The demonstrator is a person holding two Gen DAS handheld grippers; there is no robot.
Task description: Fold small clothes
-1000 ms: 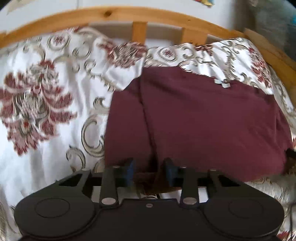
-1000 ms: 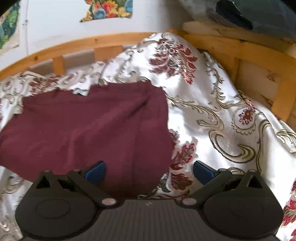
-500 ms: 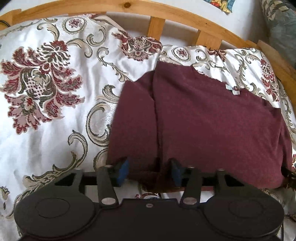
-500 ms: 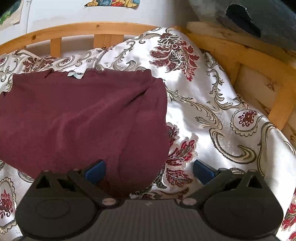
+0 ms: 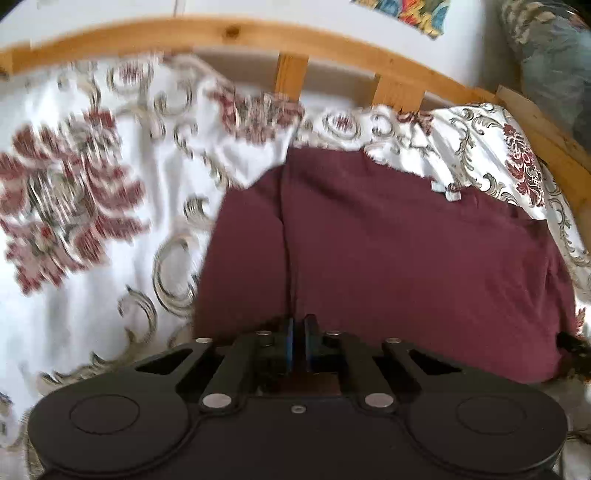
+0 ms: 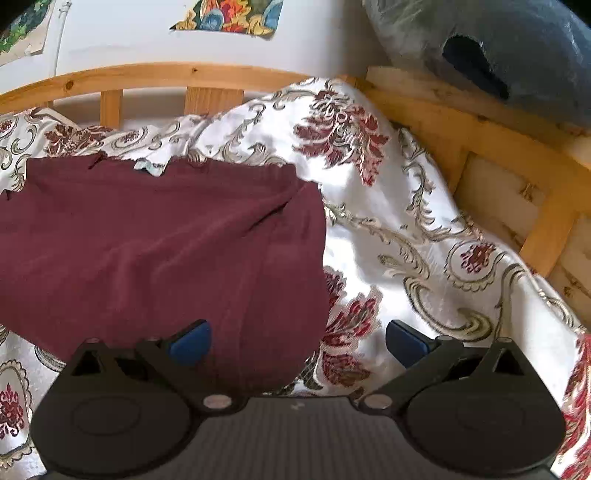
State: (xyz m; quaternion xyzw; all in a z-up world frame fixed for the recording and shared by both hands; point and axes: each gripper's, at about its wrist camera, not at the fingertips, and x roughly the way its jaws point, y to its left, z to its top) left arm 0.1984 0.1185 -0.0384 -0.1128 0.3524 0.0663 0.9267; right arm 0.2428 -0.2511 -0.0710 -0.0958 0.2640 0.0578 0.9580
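A maroon garment (image 5: 406, 258) lies spread on a floral bedspread (image 5: 92, 221), with a small white label (image 5: 448, 192) at its far edge. My left gripper (image 5: 298, 345) is shut on the garment's near edge, at a seam or fold line. In the right wrist view the same garment (image 6: 155, 251) lies at left. My right gripper (image 6: 297, 343) is open, with its left pad (image 6: 192, 341) over the garment's near right corner and its right pad (image 6: 404, 345) over the bedspread (image 6: 424, 258).
A wooden bed rail (image 5: 295, 40) with slats runs behind the bedspread and turns along the right side (image 6: 480, 129). A dark blue-grey cushion (image 6: 498, 55) sits above the right rail. A white wall with colourful pictures (image 6: 229, 18) is behind.
My left gripper has closed from open onto the garment's near edge. The right gripper stays open over the garment's right corner and both views have shifted slightly.
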